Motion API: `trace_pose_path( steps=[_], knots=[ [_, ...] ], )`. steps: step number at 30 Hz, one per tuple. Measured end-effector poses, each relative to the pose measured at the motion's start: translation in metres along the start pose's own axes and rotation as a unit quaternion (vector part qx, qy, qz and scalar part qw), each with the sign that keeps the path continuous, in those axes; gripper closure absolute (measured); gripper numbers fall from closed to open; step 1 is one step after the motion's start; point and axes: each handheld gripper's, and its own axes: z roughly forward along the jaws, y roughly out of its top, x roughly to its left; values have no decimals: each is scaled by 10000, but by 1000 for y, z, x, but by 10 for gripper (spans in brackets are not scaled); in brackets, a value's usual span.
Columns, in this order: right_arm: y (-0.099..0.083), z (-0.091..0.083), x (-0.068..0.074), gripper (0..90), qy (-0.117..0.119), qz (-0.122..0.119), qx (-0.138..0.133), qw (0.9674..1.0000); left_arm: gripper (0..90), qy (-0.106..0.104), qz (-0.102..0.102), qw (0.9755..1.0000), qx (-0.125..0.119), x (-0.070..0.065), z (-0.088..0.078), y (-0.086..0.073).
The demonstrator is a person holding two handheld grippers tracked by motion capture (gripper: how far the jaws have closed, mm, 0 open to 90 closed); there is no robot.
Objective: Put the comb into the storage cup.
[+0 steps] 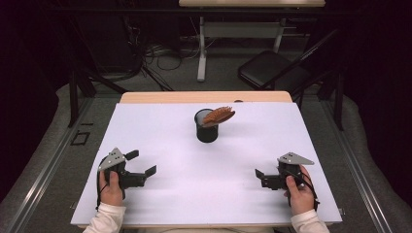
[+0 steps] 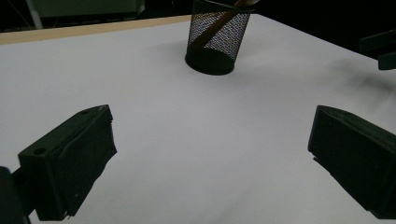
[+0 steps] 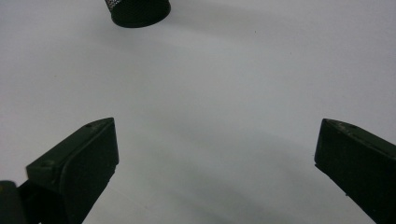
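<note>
Left gripper [image 1: 141,164] and right gripper [image 1: 261,178], jaws released, flank a mesh cup [image 1: 206,127] on the desk [image 1: 160,131]; high view reveals its brush [image 1: 219,115].

The mesh cup [image 1: 206,127] stands on the table [image 1: 170,141] toward its far edge, near centre. A brush [image 1: 218,115] leans inside it (head tilted right). My left gripper [image 1: 141,162] sits near-left, my right gripper [image 1: 260,177] near-right, both well apart from the cup.

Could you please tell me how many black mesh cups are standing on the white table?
1: the mesh cup stands at the table's far middle, holding a brown brush.
</note>
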Motion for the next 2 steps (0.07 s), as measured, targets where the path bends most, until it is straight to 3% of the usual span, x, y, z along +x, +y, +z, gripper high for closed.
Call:
trace_pose_path(
  steps=[2],
  knots=[
    [0, 0, 0, 0, 2, -21, 15, 10000, 6, 9, -12, 10000, 23, 0, 0, 0]
  ],
)
